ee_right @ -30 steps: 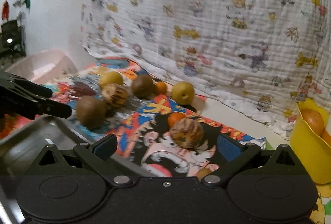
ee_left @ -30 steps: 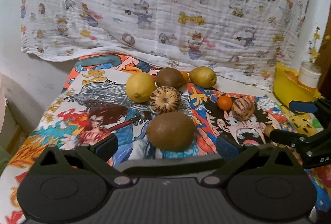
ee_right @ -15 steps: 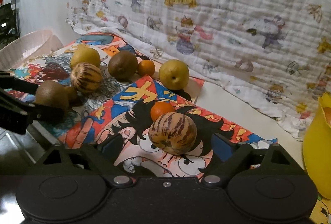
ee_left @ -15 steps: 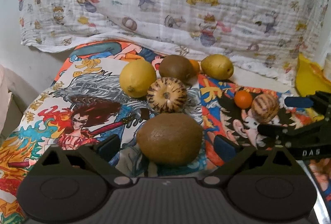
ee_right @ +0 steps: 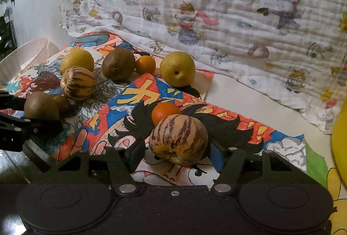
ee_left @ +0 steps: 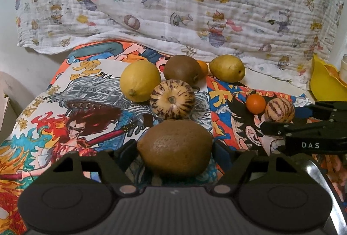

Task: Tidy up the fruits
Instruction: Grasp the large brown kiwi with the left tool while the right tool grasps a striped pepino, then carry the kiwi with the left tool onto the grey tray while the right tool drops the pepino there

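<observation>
My left gripper [ee_left: 175, 151] has its fingers on both sides of a brown kiwi [ee_left: 175, 147] that rests on the comic-print mat [ee_left: 65, 105]; the pads sit at its sides. My right gripper [ee_right: 176, 151] brackets a striped melon [ee_right: 179, 139] the same way, with a small orange [ee_right: 165, 111] just behind it. Behind the kiwi lie another striped melon [ee_left: 172, 99], a lemon [ee_left: 139, 81], a second kiwi [ee_left: 181, 69], a small orange [ee_left: 203, 67] and a yellow pear [ee_left: 226, 68].
A yellow bowl [ee_left: 325, 81] holding fruit stands at the right edge of the table. A pale basket [ee_right: 28, 55] stands at the left. A printed cloth [ee_right: 216, 7] hangs behind the table. A small brown fruit [ee_right: 61, 102] lies beside the kiwi.
Both grippers have moved forward and down: the left one now has the kiwi between its fingers, the right one the striped melon. The fruits have not moved.
</observation>
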